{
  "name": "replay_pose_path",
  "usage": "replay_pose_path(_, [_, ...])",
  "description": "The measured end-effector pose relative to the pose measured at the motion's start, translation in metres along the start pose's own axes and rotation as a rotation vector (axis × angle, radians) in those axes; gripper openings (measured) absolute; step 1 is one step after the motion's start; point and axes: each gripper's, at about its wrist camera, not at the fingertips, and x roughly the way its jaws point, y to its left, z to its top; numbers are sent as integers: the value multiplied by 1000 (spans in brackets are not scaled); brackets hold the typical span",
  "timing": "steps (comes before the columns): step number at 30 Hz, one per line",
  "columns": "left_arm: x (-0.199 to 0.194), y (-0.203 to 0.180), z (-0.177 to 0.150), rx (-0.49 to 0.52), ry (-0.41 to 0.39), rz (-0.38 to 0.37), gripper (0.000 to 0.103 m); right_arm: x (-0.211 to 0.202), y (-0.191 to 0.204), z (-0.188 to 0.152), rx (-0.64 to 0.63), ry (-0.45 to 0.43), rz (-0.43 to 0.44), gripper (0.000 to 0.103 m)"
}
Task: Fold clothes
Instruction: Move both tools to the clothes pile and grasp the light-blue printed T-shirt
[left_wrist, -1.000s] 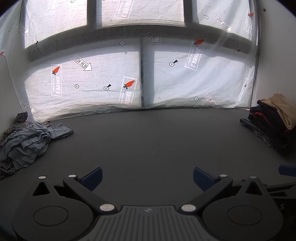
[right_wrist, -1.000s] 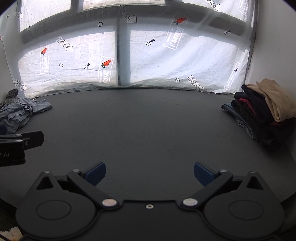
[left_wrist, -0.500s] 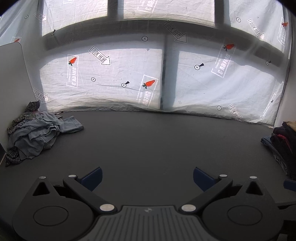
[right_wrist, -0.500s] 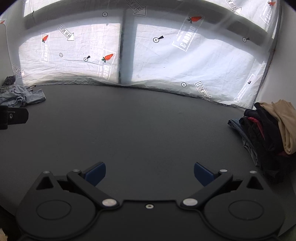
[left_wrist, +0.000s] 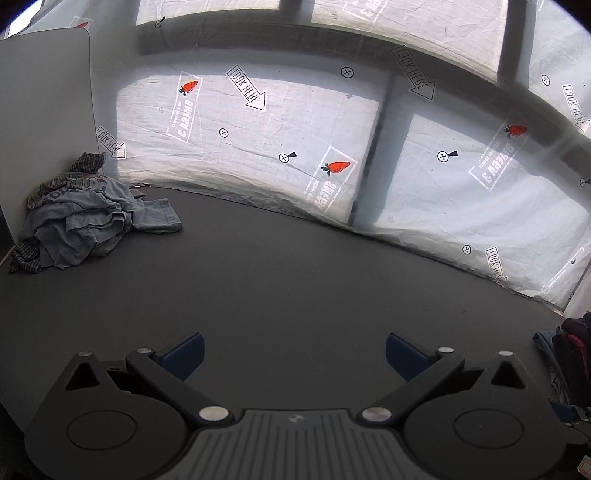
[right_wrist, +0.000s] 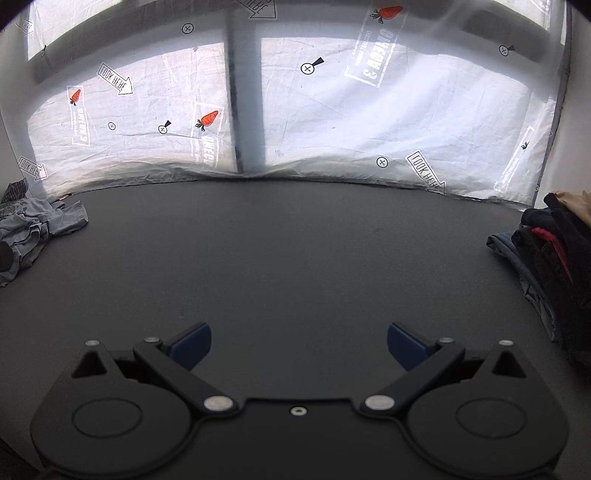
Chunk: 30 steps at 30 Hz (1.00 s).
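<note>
**Both grippers empty, heaps of clothes waiting at either end of the table**

Left wrist view: the left gripper (left_wrist: 293, 345) hangs over the dark table (left_wrist: 295, 280) with its blue fingertips (left_wrist: 184, 350) spread wide and nothing between them; the crumpled pile of pale blue-grey clothes (left_wrist: 92, 221) lies far off at the table's left end, against a white side panel (left_wrist: 44, 110), with one flat flap reaching out toward the middle; a printed plastic sheet (left_wrist: 295, 147) hangs behind the table; the edge of a dark stack (left_wrist: 570, 343) shows at the far right.

Right wrist view: the right gripper (right_wrist: 299, 341) is likewise fully open and holds nothing; the dark stack, topped by a tan garment (right_wrist: 572, 201), sits at the right end, well apart from the fingers; the pale pile appears at the left edge.

The cloth looks light, soft and limp, so it should sag and bunch when lifted; the outstretched flap of the pale pile seems the easiest place to pinch, preferably at a hem or corner, taking one layer only; a grab into the middle would likely drag several garments at once.
</note>
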Motion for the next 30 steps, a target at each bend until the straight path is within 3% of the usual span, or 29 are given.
replay_pose_path(7, [25,34,23,5,26,-30,103,26,32,19,22,42,37,103])
replay_pose_path(17, [89,114,66,-65,24,-15,103,81,122,60,4,20,82,103])
replay_pose_path(23, [141,174,91,-78,63,43,103,125,196,87,-101,52,122,103])
replay_pose_path(30, [213,253,120,-128,118,150,102,186,273,109,-137,114,246,103])
